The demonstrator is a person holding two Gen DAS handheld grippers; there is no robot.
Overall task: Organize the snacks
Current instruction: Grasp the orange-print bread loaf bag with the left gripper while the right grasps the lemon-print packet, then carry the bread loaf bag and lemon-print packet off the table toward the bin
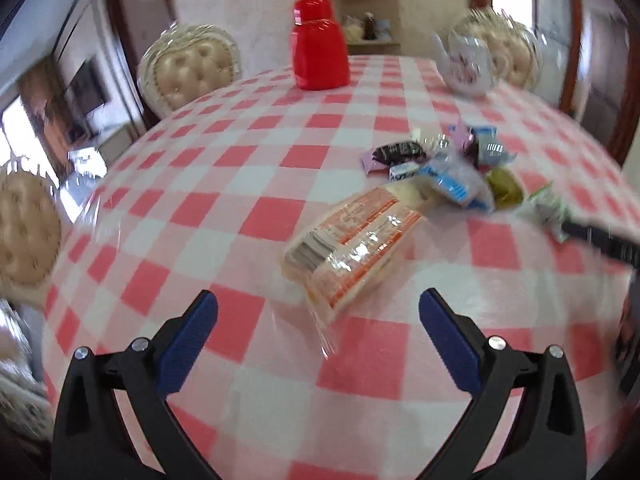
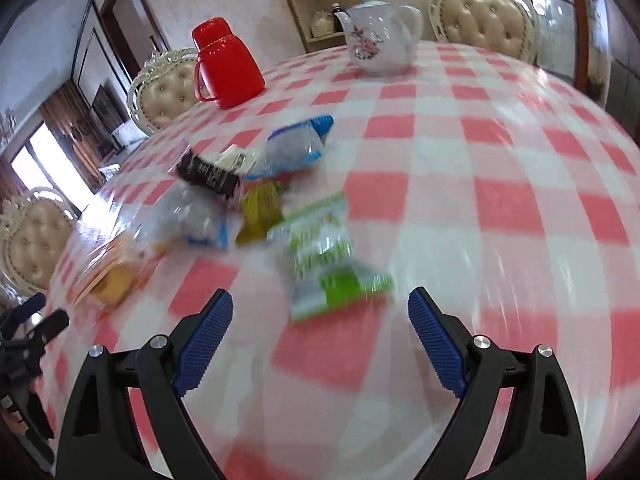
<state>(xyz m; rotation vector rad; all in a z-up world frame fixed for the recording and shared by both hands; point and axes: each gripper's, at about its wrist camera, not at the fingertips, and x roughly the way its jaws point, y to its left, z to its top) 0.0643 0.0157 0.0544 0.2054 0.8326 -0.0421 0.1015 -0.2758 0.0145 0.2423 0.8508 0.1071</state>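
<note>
Snacks in crinkled wrappers were seen heaped on a table covered by a pink-and-white checked cloth (image 1: pixel 256 216), while both tools were held above it with nothing between their pads. In the left wrist view, the left gripper (image 1: pixel 318 312) filled the lower part of the frame, its blue-padded jaws spread wide and empty. Just above the gap, at centre frame, a long clear packet with orange printing and pale biscuits inside (image 1: pixel 352 240) was lying slantwise on the cloth. Beyond it, toward the right of centre, the rest of the pile was gathered: a dark brown wrapped sweet (image 1: pixel 396 152), a blue-and-white pouch (image 1: pixel 452 184) and an olive-yellow packet (image 1: pixel 506 188), touching or overlapping one another. At the right edge, a black finger of the other tool was seen beside a green-and-white packet (image 1: pixel 550 208); contact could not be judged through the blur.

In the right wrist view, the right gripper (image 2: pixel 320 316) was likewise spread wide and empty, with the green-and-white packet just above the gap, at lower centre. Farther back, a red plastic jug with a handle (image 2: pixel 228 68) was placed at upper left and a white flowered china teapot (image 2: pixel 380 36) at upper centre, well apart from the pile. Cream tufted chairs (image 2: pixel 484 20) were set round the table.
</note>
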